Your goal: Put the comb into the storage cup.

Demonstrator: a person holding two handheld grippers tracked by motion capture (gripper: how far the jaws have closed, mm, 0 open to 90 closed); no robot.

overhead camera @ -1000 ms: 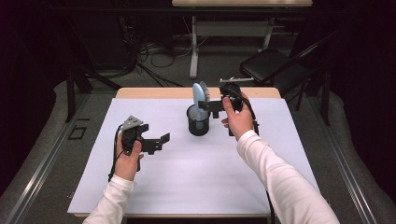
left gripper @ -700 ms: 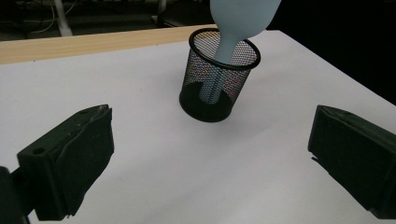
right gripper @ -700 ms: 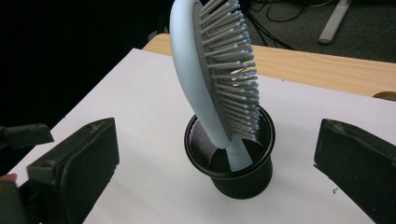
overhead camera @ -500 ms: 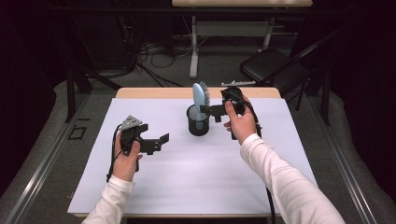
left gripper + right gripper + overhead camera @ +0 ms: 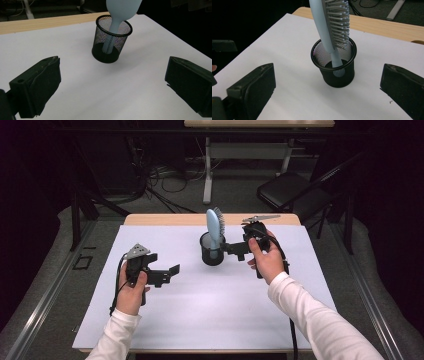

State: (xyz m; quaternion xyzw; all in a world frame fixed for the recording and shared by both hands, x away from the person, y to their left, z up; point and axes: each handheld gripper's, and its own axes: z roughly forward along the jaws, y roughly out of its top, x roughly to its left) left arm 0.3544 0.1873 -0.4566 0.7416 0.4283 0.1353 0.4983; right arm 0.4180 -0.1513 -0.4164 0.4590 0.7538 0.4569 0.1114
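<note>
A dark room with cables and a chair lies behind the white desk (image 5: 200,320). Near its far middle stands a mesh cup (image 5: 212,251) with a brush (image 5: 215,227) standing in it handle down, long axis near upright, leaning slightly. The right claw (image 5: 231,249), released and empty, sits just right of the cup, jaws pointing at it. The left claw (image 5: 170,272), also released, hangs well left of the cup and nearer the person, so the right hand is nearer.
</note>
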